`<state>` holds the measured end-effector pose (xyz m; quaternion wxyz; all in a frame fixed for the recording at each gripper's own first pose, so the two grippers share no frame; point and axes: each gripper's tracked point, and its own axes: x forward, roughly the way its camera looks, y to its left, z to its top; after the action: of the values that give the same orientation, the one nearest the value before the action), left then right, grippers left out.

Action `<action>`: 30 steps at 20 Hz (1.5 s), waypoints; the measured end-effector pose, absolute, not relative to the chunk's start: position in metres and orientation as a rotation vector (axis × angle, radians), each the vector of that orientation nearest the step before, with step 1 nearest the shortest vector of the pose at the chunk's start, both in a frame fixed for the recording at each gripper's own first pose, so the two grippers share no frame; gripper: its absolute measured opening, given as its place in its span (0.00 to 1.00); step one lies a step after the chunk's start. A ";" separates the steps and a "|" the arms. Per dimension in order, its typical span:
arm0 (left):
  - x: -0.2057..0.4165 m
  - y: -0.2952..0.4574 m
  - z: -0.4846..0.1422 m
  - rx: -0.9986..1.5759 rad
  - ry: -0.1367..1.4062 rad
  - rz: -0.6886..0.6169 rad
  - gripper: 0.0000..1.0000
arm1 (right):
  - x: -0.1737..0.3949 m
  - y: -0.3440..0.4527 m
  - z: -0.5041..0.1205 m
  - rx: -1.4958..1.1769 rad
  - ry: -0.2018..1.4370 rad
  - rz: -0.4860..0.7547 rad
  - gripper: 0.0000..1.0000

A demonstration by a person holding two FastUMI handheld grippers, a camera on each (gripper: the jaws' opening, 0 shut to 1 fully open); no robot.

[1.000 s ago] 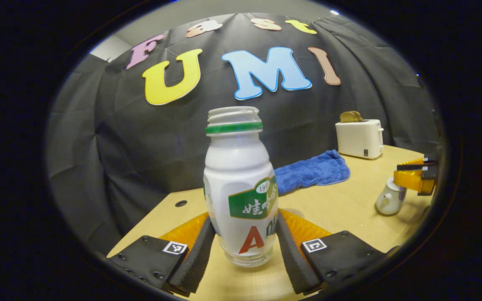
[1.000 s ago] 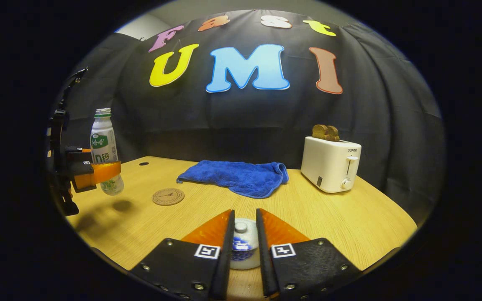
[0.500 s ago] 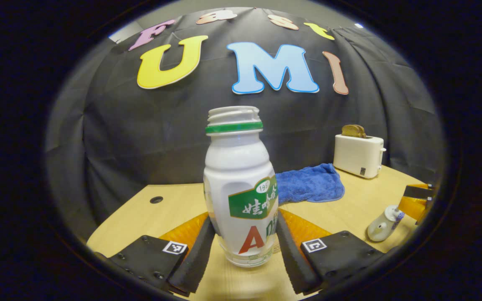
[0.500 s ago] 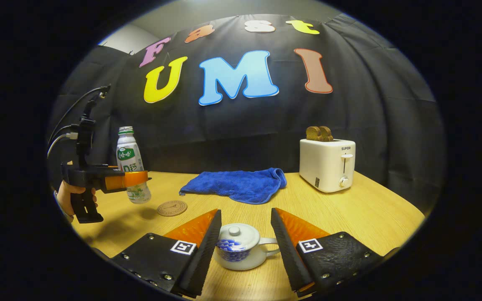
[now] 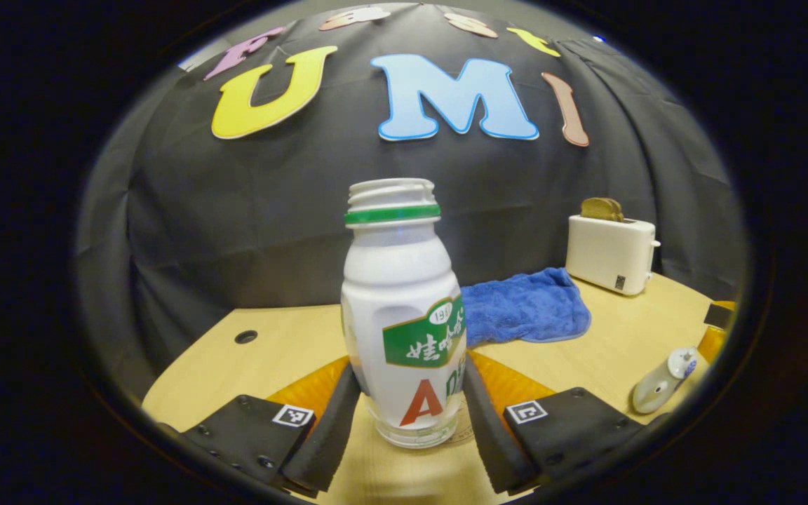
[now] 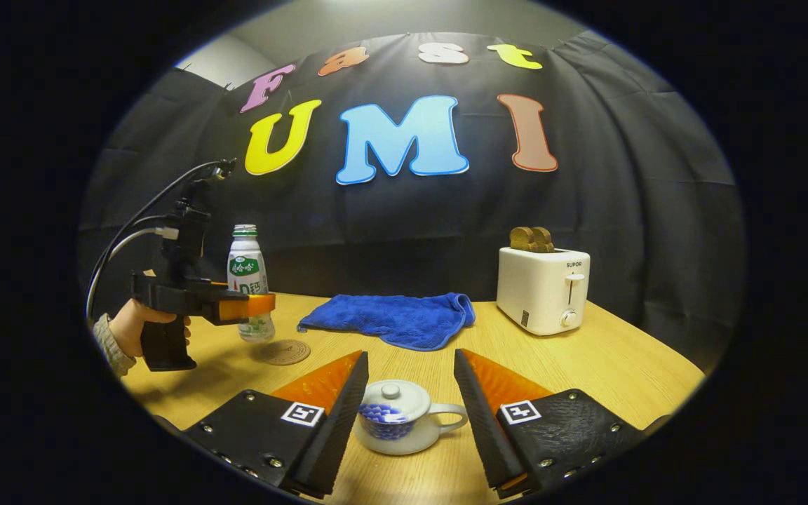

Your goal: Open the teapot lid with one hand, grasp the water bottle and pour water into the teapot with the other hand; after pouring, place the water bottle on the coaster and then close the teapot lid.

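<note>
1. Right gripper view: the right gripper (image 6: 411, 414) stands released, fingers apart on either side of the lidded teapot (image 6: 397, 417).
2. Behind the teapot, to its left, the left gripper (image 5: 409, 414) clamps the upright water bottle (image 5: 402, 315) just above the coaster (image 6: 283, 351).
3. Farther behind the teapot lie a blue towel (image 6: 393, 319) and a toaster (image 6: 543, 289).

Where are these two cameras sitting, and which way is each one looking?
Left gripper view: rides on the left claw, looking forward along its fingers, which grip the bottle; toaster far right.
Right gripper view: rides on the right claw, looking across the table; its open fingers flank the teapot. A hand holds the other claw at left.
Shared: bottle, teapot, blue towel, toaster.
</note>
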<state>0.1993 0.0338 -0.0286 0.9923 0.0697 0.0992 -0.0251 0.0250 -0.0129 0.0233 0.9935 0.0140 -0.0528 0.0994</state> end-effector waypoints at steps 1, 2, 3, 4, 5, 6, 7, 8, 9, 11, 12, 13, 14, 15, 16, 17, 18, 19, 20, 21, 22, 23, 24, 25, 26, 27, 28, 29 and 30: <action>0.203 0.029 -0.033 0.124 0.208 -0.065 0.85 | 0.025 -0.014 0.024 0.033 -0.106 0.198 0.76; 0.207 0.024 -0.037 0.102 0.219 -0.083 0.85 | 0.025 -0.015 0.024 0.039 -0.106 0.196 0.76; 0.210 0.021 -0.041 0.085 0.231 -0.095 0.88 | 0.025 -0.016 0.024 0.044 -0.106 0.195 0.76; 0.213 0.019 -0.045 0.072 0.243 -0.101 0.85 | 0.025 -0.017 0.024 0.051 -0.106 0.193 0.76; 0.216 0.018 -0.051 0.064 0.254 -0.101 0.85 | 0.025 -0.019 0.024 0.057 -0.106 0.192 0.76; 0.218 0.019 -0.054 0.062 0.262 -0.098 0.84 | 0.025 -0.019 0.025 0.062 -0.106 0.191 0.76; 0.220 0.020 -0.057 0.065 0.266 -0.095 0.82 | 0.025 -0.020 0.025 0.066 -0.108 0.190 0.76; 0.220 0.021 -0.056 0.067 0.266 -0.094 0.81 | 0.025 -0.020 0.025 0.069 -0.109 0.191 0.76; 0.220 0.021 -0.055 0.066 0.258 -0.093 0.85 | 0.025 -0.021 0.025 0.071 -0.105 0.189 0.76; 0.221 0.021 -0.056 0.061 0.253 -0.093 0.90 | 0.025 -0.021 0.024 0.076 -0.103 0.191 0.76; 0.222 0.021 -0.055 0.064 0.252 -0.092 0.90 | 0.025 -0.021 0.024 0.077 -0.103 0.190 0.76; 0.222 0.021 -0.056 0.067 0.252 -0.090 0.84 | 0.026 -0.022 0.025 0.077 -0.104 0.188 0.76; 0.222 0.021 -0.057 0.071 0.257 -0.087 0.90 | 0.026 -0.022 0.024 0.078 -0.104 0.187 0.76; 0.221 0.021 -0.057 0.072 0.251 -0.083 0.90 | 0.026 -0.023 0.025 0.080 -0.103 0.186 0.76; 0.223 0.021 -0.056 0.075 0.243 -0.081 0.91 | 0.026 -0.023 0.024 0.081 -0.103 0.184 0.76; 0.223 0.019 -0.057 0.079 0.242 -0.085 0.92 | 0.026 -0.024 0.024 0.084 -0.102 0.184 0.76; 0.223 0.017 -0.058 0.076 0.249 -0.092 0.93 | 0.026 -0.024 0.024 0.087 -0.101 0.185 0.76; 0.223 0.016 -0.061 0.073 0.254 -0.095 0.94 | 0.026 -0.024 0.024 0.090 -0.099 0.186 0.76; 0.223 0.017 -0.061 0.074 0.253 -0.092 0.89 | 0.027 -0.024 0.023 0.091 -0.096 0.186 0.76; 0.222 0.017 -0.061 0.077 0.246 -0.086 0.96 | 0.027 -0.024 0.023 0.092 -0.095 0.186 0.76; 0.222 0.018 -0.059 0.080 0.239 -0.085 0.93 | 0.026 -0.024 0.023 0.093 -0.096 0.188 0.76; 0.221 0.017 -0.059 0.085 0.235 -0.086 0.99 | 0.026 -0.024 0.023 0.093 -0.096 0.188 0.76; 0.220 0.017 -0.058 0.093 0.233 -0.086 0.99 | 0.027 -0.024 0.023 0.093 -0.096 0.190 0.76; 0.218 0.018 -0.057 0.104 0.230 -0.084 0.99 | 0.027 -0.023 0.023 0.094 -0.095 0.192 0.76; 0.217 0.018 -0.055 0.113 0.228 -0.082 0.99 | 0.026 -0.023 0.022 0.094 -0.095 0.194 0.76; 0.214 0.019 -0.054 0.123 0.225 -0.078 0.99 | 0.026 -0.023 0.023 0.093 -0.096 0.195 0.76; 0.211 0.021 -0.052 0.128 0.223 -0.073 0.99 | 0.026 -0.023 0.023 0.094 -0.097 0.197 0.76; 0.205 0.024 -0.053 0.131 0.219 -0.063 1.00 | 0.025 -0.022 0.024 0.095 -0.100 0.201 0.76; 0.201 0.025 -0.051 0.129 0.214 -0.059 1.00 | 0.026 -0.022 0.024 0.093 -0.104 0.200 0.76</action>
<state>0.2008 0.0250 -0.0513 0.9917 0.0645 0.1068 -0.0295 0.0255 -0.0219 0.0238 0.9926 0.0466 -0.0519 0.0995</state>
